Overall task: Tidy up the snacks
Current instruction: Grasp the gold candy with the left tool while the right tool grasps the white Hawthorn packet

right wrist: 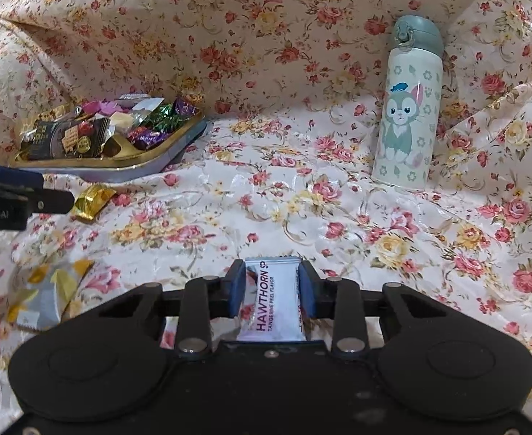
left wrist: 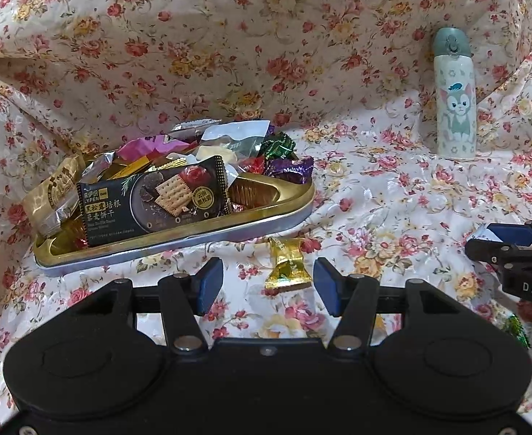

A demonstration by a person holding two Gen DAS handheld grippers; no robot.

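While the right claw (right wrist: 271, 291) pinches a white packet (right wrist: 273, 301) printed "HAWTHORN" between its blue pads, the packet stands on edge in the grip, its lower end hidden behind the claw's black body. No earlier view is on hand, so only the present pinch can be told. The left claw (left wrist: 267, 286) is spread, nothing between its pads; a gold-wrapped candy (left wrist: 287, 264) lies on the floral cloth (left wrist: 393, 199) just ahead of the gap, closer to the right-hand pad, and whether it touches that pad cannot be told. Beyond it sits a gold tray (left wrist: 291, 201) with a pale outer rim, heaped with snacks: a black cracker packet (left wrist: 153, 199) leaning across the front, a tan wrapped cake (left wrist: 54, 192) at the left end, purple and green candies (left wrist: 284, 159) at the far right end. A cat-printed bottle (right wrist: 407, 108) with a grey-green cap stands upright, well apart from the tray, against the draped cloth. Near the right claw's left side lies a silver-and-yellow wrapper (right wrist: 48, 293) flat on the cloth.
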